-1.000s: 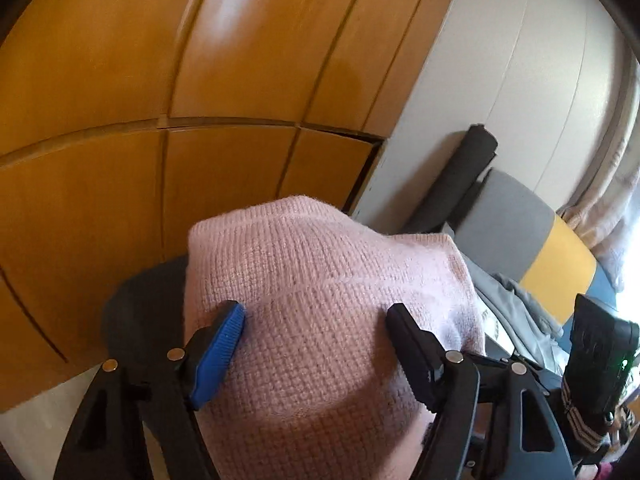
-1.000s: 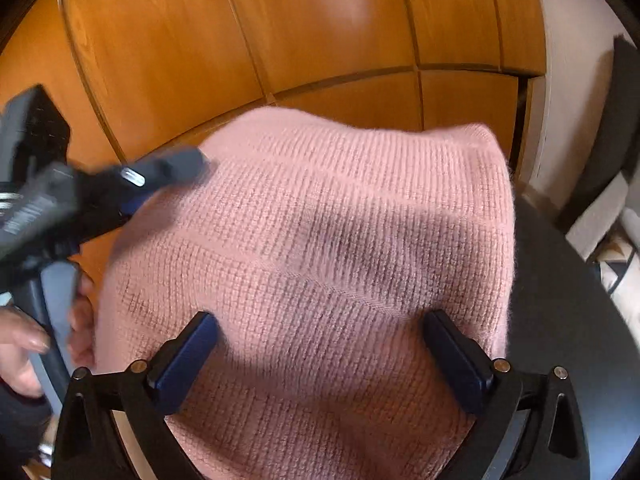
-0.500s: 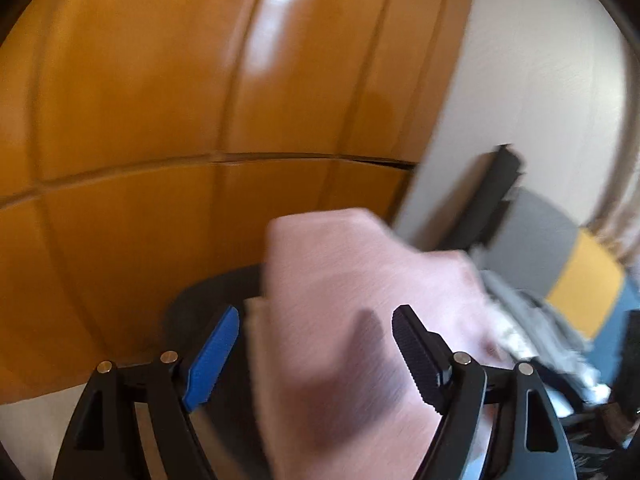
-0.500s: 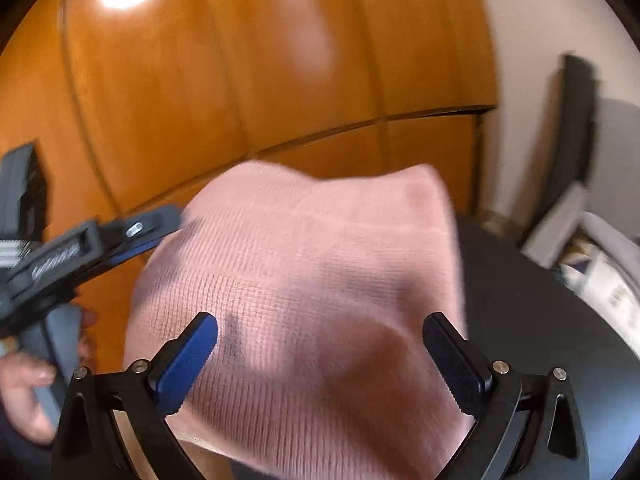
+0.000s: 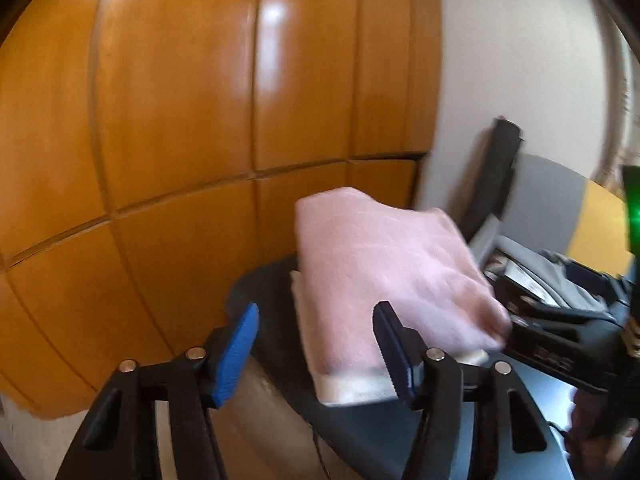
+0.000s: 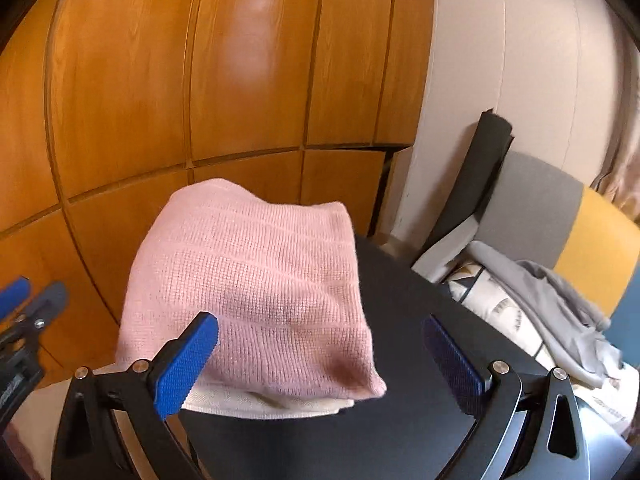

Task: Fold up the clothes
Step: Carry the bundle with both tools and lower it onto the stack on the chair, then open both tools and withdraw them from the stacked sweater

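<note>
Left gripper [image 5: 316, 344]: jaws part open, just been closing, nothing between them. Right gripper [image 6: 320, 364]: jaws wide, empty. Both angle down toward the folded pink knit [image 6: 248, 280], lying on a white cloth [image 6: 256, 404] on the dark table [image 6: 404, 360].

Home: wooden wardrobe [image 6: 240, 80], cushioned chair [image 6: 560, 216]

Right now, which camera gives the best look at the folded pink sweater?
The right wrist view: the pink sweater is sharp there, its knit ribs and the white garment beneath it clear, lying on the black table. The left wrist view shows the pink sweater blurred and partly behind a finger of its tongs.
</note>
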The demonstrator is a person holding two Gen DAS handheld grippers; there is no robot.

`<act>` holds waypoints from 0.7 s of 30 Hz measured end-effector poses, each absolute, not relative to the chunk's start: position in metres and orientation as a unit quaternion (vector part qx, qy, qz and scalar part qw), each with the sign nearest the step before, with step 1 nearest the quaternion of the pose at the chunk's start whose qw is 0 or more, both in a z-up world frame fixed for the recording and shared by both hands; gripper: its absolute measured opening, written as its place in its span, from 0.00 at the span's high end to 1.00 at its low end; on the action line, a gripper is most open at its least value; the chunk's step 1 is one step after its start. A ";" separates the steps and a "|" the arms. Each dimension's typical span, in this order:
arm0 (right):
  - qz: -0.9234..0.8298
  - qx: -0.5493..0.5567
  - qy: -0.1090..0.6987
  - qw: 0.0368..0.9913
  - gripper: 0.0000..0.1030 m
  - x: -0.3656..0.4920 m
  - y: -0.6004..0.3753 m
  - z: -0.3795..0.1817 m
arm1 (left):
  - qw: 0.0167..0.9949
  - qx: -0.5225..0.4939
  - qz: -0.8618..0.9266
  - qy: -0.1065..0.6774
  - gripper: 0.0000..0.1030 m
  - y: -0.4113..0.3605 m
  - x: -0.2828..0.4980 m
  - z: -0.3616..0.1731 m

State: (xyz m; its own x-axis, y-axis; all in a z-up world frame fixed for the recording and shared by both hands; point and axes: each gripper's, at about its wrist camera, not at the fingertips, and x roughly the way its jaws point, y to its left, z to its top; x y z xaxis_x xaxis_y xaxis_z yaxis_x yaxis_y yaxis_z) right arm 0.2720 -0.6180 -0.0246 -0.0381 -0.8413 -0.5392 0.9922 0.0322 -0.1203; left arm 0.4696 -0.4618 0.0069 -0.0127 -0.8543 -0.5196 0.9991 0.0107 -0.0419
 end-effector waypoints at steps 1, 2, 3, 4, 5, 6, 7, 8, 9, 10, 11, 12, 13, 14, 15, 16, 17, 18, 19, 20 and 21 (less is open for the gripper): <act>-0.682 0.154 0.238 0.674 0.00 0.273 -0.609 -0.019 | 0.697 0.172 -0.669 0.194 0.43 -0.457 0.468 0.009; -0.688 0.153 0.232 0.670 0.00 0.276 -0.606 -0.017 | 0.712 0.171 -0.656 0.185 0.43 -0.454 0.465 0.012; -0.692 0.150 0.229 0.668 0.00 0.279 -0.606 -0.019 | 0.726 0.169 -0.643 0.177 0.43 -0.452 0.463 0.014; -0.692 0.148 0.229 0.669 0.00 0.282 -0.607 -0.021 | 0.733 0.169 -0.636 0.174 0.43 -0.452 0.461 0.016; -0.690 0.145 0.231 0.670 0.00 0.284 -0.606 -0.022 | 0.736 0.171 -0.631 0.174 0.43 -0.451 0.460 0.018; -0.689 0.143 0.233 0.671 0.00 0.285 -0.606 -0.023 | 0.738 0.172 -0.629 0.173 0.43 -0.451 0.459 0.019; -0.686 0.141 0.237 0.674 0.00 0.288 -0.605 -0.023 | 0.739 0.170 -0.628 0.175 0.43 -0.452 0.458 0.020; -0.681 0.138 0.240 0.678 0.00 0.292 -0.605 -0.022 | 0.736 0.165 -0.631 0.181 0.43 -0.451 0.459 0.020; -0.678 0.135 0.243 0.681 0.00 0.296 -0.605 -0.021 | 0.734 0.158 -0.634 0.187 0.43 -0.452 0.460 0.022; -0.675 0.130 0.245 0.684 0.00 0.300 -0.607 -0.021 | 0.732 0.152 -0.636 0.193 0.43 -0.452 0.461 0.023; -0.674 0.127 0.246 0.685 0.00 0.302 -0.610 -0.020 | 0.733 0.151 -0.635 0.192 0.43 -0.451 0.460 0.023; -0.673 0.127 0.246 0.686 0.00 0.302 -0.615 -0.021 | 0.735 0.150 -0.633 0.191 0.43 -0.449 0.460 0.024; -0.673 0.126 0.246 0.686 0.00 0.301 -0.619 -0.021 | 0.738 0.153 -0.630 0.187 0.43 -0.445 0.460 0.027; -0.671 0.127 0.246 0.687 0.00 0.300 -0.620 -0.022 | 0.737 0.152 -0.632 0.187 0.43 -0.443 0.460 0.029; -0.670 0.131 0.246 0.688 0.00 0.297 -0.618 -0.022 | 0.735 0.151 -0.633 0.188 0.43 -0.439 0.460 0.031; -0.668 0.134 0.245 0.690 0.00 0.295 -0.616 -0.023 | 0.734 0.150 -0.635 0.190 0.43 -0.432 0.462 0.034; -0.666 0.138 0.245 0.691 0.00 0.294 -0.616 -0.024 | 0.735 0.151 -0.634 0.190 0.43 -0.432 0.462 0.035; -0.665 0.140 0.245 0.692 0.00 0.292 -0.617 -0.025 | 0.734 0.152 -0.635 0.190 0.43 -0.431 0.461 0.036; -0.664 0.140 0.246 0.692 0.00 0.288 -0.619 -0.026 | 0.733 0.153 -0.635 0.191 0.43 -0.431 0.461 0.036; -0.662 0.141 0.248 0.693 0.00 0.286 -0.619 -0.026 | 0.732 0.155 -0.635 0.191 0.43 -0.431 0.460 0.036; -0.661 0.142 0.249 0.693 0.00 0.286 -0.619 -0.027 | 0.729 0.156 -0.638 0.193 0.43 -0.432 0.460 0.035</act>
